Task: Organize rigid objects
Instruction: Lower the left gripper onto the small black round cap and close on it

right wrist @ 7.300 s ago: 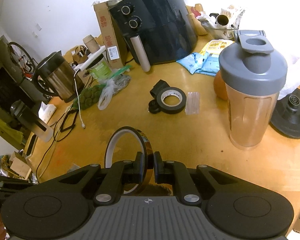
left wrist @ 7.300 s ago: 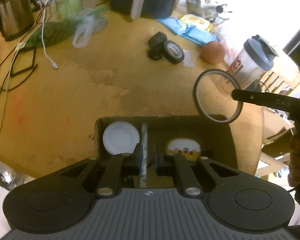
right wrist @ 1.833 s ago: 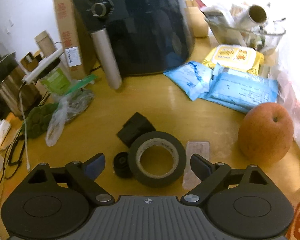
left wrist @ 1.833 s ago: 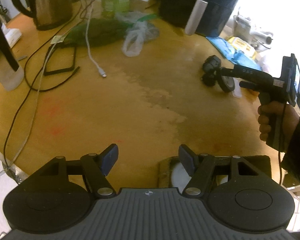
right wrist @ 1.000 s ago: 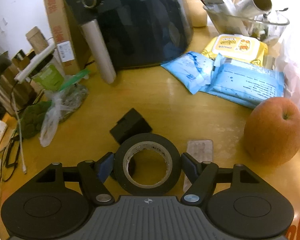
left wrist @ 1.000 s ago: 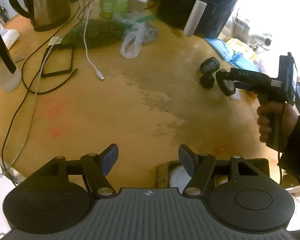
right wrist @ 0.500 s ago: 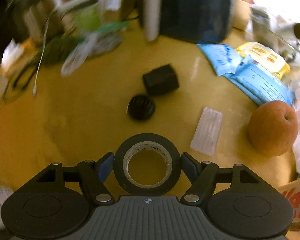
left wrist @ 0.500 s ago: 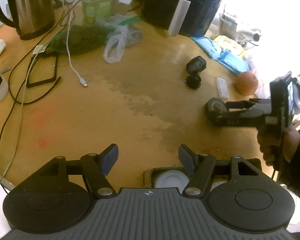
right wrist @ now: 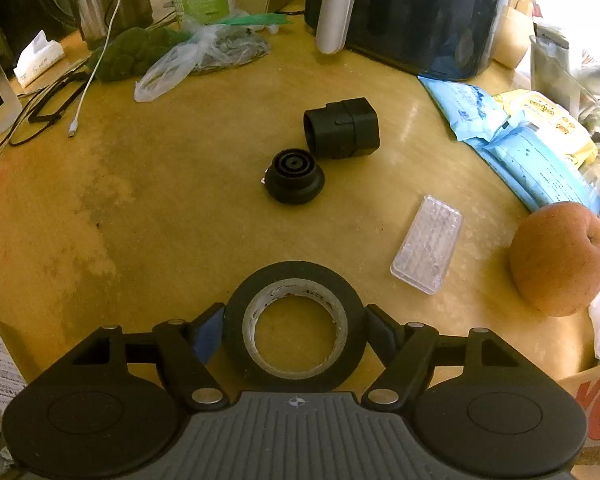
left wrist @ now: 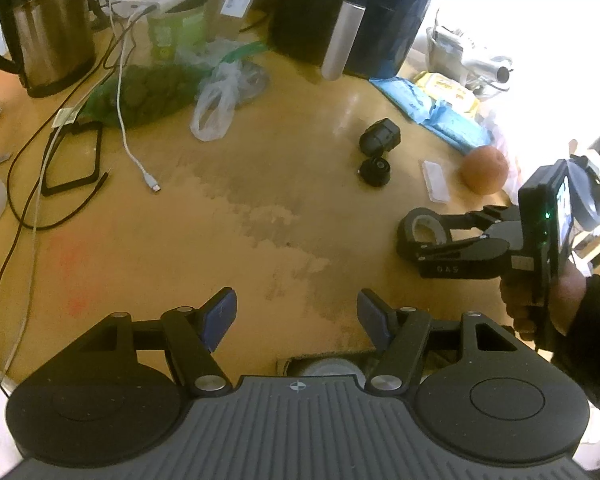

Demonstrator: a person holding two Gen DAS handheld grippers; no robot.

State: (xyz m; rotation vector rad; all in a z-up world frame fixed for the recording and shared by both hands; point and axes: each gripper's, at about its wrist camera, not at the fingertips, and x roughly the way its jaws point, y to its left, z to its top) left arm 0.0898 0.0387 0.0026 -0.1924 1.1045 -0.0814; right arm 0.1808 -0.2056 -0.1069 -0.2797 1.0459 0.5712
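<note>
While clamped in right tool [right wrist: 295, 330], black tape roll [right wrist: 295, 322] above table [right wrist: 160, 208].

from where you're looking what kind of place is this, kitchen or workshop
Most likely a home kitchen or dining table used as a catch-all. A black air fryer and a steel kettle stand at the back of the wooden table, with an apple-like fruit and wet-wipe packs nearby.
</note>
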